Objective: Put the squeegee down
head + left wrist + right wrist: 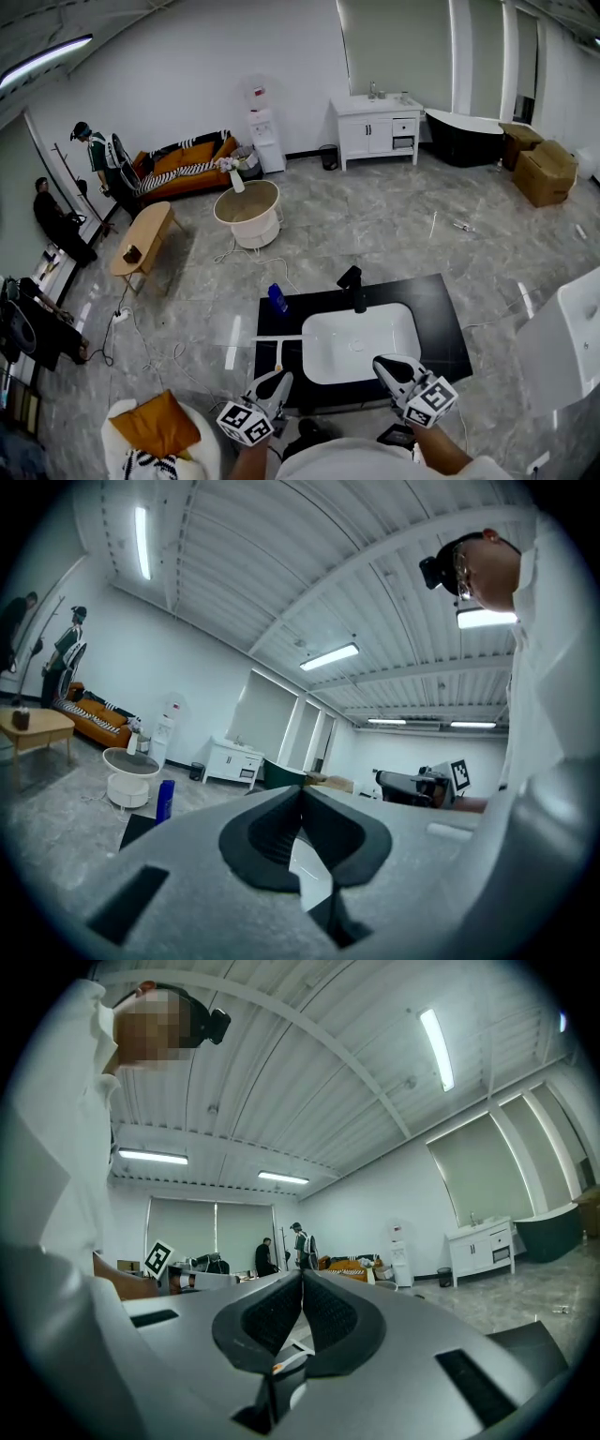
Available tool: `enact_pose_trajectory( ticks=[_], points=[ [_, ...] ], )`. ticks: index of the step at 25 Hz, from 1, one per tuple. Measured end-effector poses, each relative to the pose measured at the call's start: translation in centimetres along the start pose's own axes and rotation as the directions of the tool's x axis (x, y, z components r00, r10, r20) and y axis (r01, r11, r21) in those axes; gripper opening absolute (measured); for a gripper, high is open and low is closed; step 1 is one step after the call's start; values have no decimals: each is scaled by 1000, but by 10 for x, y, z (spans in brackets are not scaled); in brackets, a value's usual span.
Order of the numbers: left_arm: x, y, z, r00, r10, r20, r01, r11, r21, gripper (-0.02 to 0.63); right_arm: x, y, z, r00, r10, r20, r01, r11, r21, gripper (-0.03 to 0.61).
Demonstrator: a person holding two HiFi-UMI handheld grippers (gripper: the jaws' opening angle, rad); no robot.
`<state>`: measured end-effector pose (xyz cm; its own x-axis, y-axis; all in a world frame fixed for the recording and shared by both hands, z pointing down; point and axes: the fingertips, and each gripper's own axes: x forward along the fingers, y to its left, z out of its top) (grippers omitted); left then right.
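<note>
Squeegee [279, 339]: thin, pale and T-shaped, lying flat on the black worktop [441, 319] just left of the white basin [319, 356] (too slim in the head view to make out more); held by neither gripper.
Left hand-held gripper [281, 380]: jaws pressed together with nothing between them; tip at the worktop's near edge, close to the near end of the squeegee's stem.
Right hand-held gripper [382, 364]: jaws also pressed together and empty; tip over the basin's near right corner, well apart from the squeegee.
Marker cubes: one on each gripper, with square black-and-white patterns and no letters or numbers.
Worktop items: black tap [354, 286] upright behind the basin; blue bottle [277, 298] standing at the back left corner, its label too small to read.
Floor: grey marble tiles, with cables trailing left of the worktop.
Room behind: round white tub [248, 214], orange sofa [183, 164], wooden table [145, 234], white water dispenser [265, 131] with unreadable print, white cabinet [377, 131], black bathtub [467, 136], cardboard boxes [544, 171].
People: two at the far left wall, near the sofa.
</note>
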<state>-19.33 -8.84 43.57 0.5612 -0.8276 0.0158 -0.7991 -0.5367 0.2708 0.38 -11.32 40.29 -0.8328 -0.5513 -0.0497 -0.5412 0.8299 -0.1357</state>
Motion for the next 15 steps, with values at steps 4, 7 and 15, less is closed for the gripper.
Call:
enact_pose_trajectory(
  ticks=[4, 7, 15],
  points=[
    [1, -36, -11, 998, 60, -33, -58, 997, 44, 17, -45, -8, -16, 998, -59, -21, 59, 998, 20, 15],
    [0, -48, -17, 997, 59, -51, -55, 995, 82, 17, -59, -19, -25, 996, -93, -14, 94, 995, 26, 15],
    [-14, -66, -20, 996, 1, -88, 1, 1000, 25, 17, -76, 0, -8, 992, -124, -18, 124, 992, 1, 15]
  ],
)
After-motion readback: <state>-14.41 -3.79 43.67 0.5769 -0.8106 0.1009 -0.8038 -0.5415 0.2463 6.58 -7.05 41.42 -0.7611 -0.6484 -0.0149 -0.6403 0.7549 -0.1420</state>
